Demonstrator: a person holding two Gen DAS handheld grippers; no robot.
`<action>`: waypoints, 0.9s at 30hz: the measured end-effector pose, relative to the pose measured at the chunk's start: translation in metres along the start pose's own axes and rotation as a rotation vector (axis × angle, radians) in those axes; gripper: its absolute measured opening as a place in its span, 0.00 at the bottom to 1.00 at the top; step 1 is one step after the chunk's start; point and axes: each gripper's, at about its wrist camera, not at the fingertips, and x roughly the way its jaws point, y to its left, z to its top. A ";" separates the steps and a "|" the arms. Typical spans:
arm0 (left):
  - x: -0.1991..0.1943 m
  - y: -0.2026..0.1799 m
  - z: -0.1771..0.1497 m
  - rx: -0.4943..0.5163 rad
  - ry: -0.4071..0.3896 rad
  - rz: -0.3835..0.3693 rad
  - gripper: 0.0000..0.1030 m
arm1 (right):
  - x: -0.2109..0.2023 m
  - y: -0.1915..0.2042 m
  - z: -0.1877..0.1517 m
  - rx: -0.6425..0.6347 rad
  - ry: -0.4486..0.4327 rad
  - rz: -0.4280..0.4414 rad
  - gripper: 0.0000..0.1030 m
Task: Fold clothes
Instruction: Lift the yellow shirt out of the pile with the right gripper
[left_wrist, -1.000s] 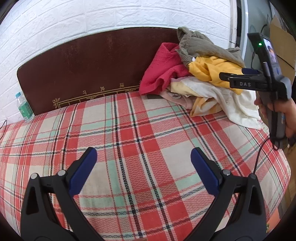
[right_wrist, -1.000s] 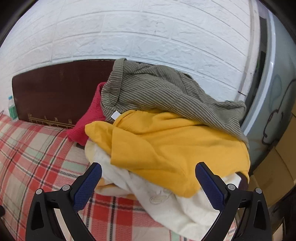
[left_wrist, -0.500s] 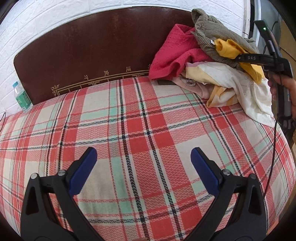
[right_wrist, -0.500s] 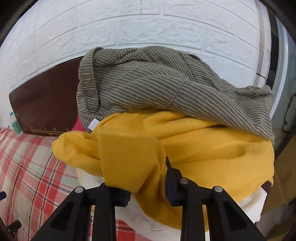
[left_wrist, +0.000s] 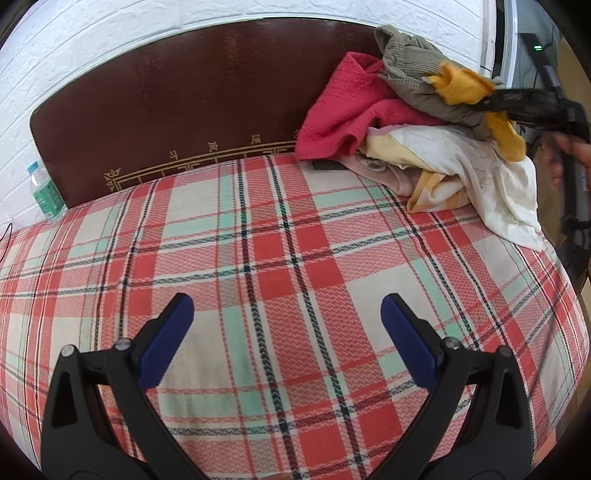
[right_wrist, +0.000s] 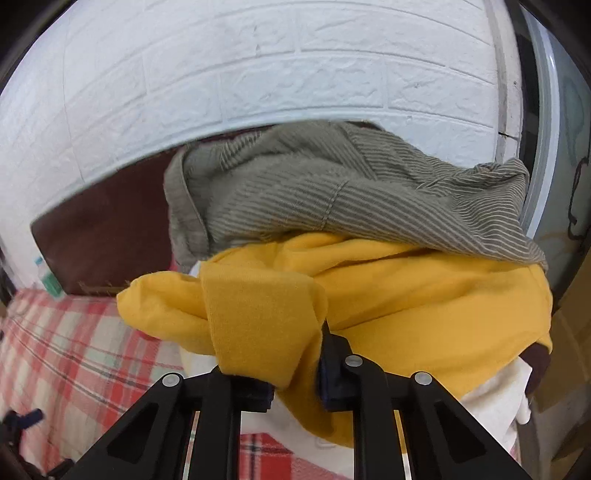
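A heap of clothes lies at the bed's far right corner: a yellow garment (right_wrist: 406, 302), a grey-green striped one (right_wrist: 332, 195) on top of it, a red one (left_wrist: 343, 110) and a cream one (left_wrist: 480, 170). My right gripper (right_wrist: 295, 376) is shut on a fold of the yellow garment and lifts it off the heap; it also shows in the left wrist view (left_wrist: 484, 99) with the yellow cloth (left_wrist: 461, 86) in it. My left gripper (left_wrist: 286, 343) is open and empty, low over the plaid bedspread (left_wrist: 258, 258).
A dark wooden headboard (left_wrist: 184, 103) runs along the white brick wall. A plastic water bottle (left_wrist: 46, 192) stands at the bed's far left corner. A cardboard box (right_wrist: 569, 369) sits right of the bed.
My right gripper closed on the yellow garment and has raised it, pulling the fold up from under the striped one. My left gripper stayed open and drifted slightly toward the headboard.
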 end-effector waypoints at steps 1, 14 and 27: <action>-0.002 0.002 0.000 -0.007 -0.004 -0.002 0.99 | -0.017 -0.004 0.005 0.026 -0.028 0.032 0.15; -0.056 0.017 0.003 -0.039 -0.137 -0.093 0.99 | -0.236 0.031 0.039 0.036 -0.269 0.326 0.13; -0.187 0.117 -0.055 0.067 -0.454 -0.374 0.99 | -0.359 0.225 0.011 -0.192 -0.309 0.751 0.13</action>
